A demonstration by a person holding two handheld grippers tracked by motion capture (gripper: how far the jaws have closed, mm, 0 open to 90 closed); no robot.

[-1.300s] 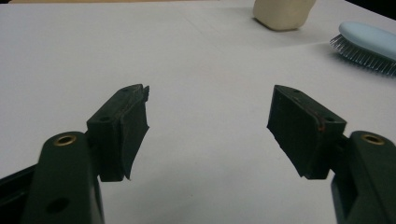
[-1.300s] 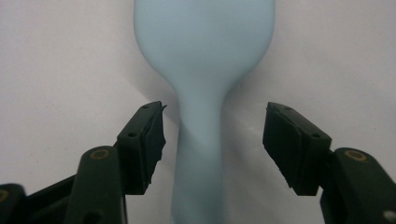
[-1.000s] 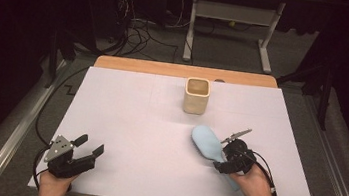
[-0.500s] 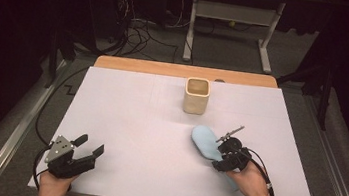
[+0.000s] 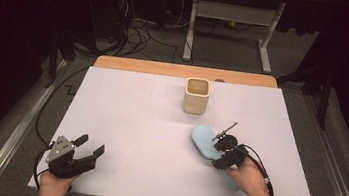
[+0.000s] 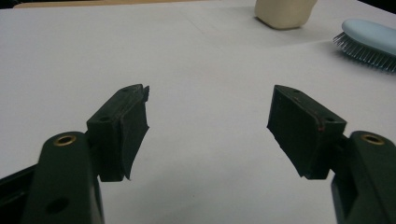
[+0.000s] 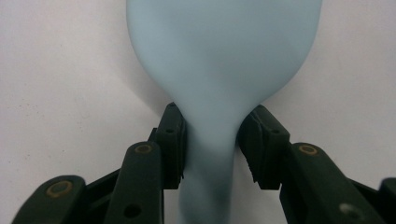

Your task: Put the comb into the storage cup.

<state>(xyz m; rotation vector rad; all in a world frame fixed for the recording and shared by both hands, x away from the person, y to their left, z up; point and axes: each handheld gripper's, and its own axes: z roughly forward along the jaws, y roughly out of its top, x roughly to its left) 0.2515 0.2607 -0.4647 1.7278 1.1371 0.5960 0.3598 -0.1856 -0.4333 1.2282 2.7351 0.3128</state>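
Nearest, the left gripper (image 5: 86, 152) rests at the table's (image 5: 129, 122) near left corner, jaws spread wide on nothing. Right of centre, the right gripper (image 7: 212, 140) clamps the neck of the pale blue hairbrush (image 5: 206, 141), which lies bristles down, its long axis running from near right to far left, head toward the beige cup (image 5: 196, 95) beyond.

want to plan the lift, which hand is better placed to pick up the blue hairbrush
Right. The right gripper already has its fingers closed around the neck of the light blue hairbrush. The left gripper sits open at the table's near left corner, far from the brush.
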